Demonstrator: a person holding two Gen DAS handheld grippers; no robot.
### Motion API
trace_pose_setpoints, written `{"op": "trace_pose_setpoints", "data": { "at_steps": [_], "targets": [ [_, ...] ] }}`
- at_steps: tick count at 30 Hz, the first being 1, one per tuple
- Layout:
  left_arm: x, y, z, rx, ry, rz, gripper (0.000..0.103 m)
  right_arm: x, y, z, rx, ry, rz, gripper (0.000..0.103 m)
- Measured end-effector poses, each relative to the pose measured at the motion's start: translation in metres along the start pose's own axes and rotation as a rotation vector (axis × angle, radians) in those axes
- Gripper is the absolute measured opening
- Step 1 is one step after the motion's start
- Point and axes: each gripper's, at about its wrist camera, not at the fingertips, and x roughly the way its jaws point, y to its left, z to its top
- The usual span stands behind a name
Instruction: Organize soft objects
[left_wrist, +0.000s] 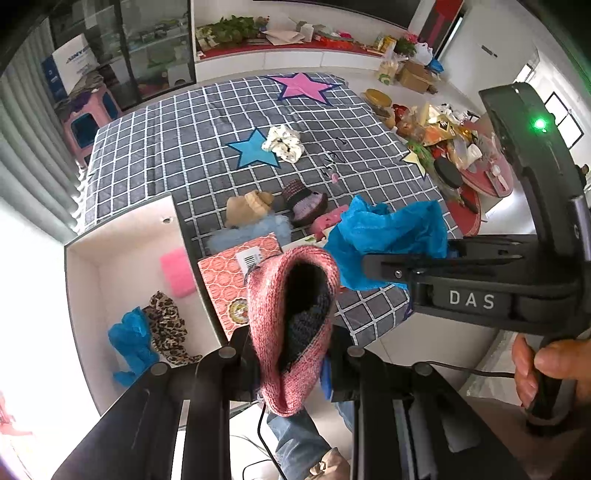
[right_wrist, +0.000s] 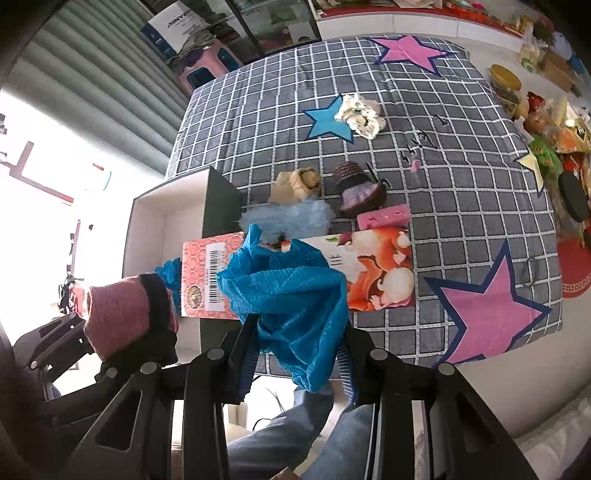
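Clenched in the left tongs, a pink knit hat hangs beside the white box; right tongs grip a blue cloth. Both seem mid-carry; next, lower them into the box.

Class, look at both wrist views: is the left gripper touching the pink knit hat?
Touching. In the left wrist view the left gripper is shut on the pink knit hat, which hangs pinched between its fingers.
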Motion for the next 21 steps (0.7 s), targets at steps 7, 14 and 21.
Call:
{"op": "trace_pose_setpoints", "data": {
  "at_steps": [7, 14, 21],
  "targets": [
    [-0.009, 0.019, -0.006, -0.056, -0.026, 0.021, 0.026, -0.001, 0.021, 0.004, -0.046, -0.007, 0.001, 0.038],
    [-0.016, 0.036, -0.014, -0.102, -0.044, 0.026, 0.026, 0.0, 0.04, 0.009, -0.095, -0.007, 0.001, 0.038],
    [-0.023, 0.048, -0.021, -0.135, -0.058, 0.037, 0.026, 0.002, 0.059, 0.012, -0.135, -0.008, 0.008, 0.038]
  ]
}}
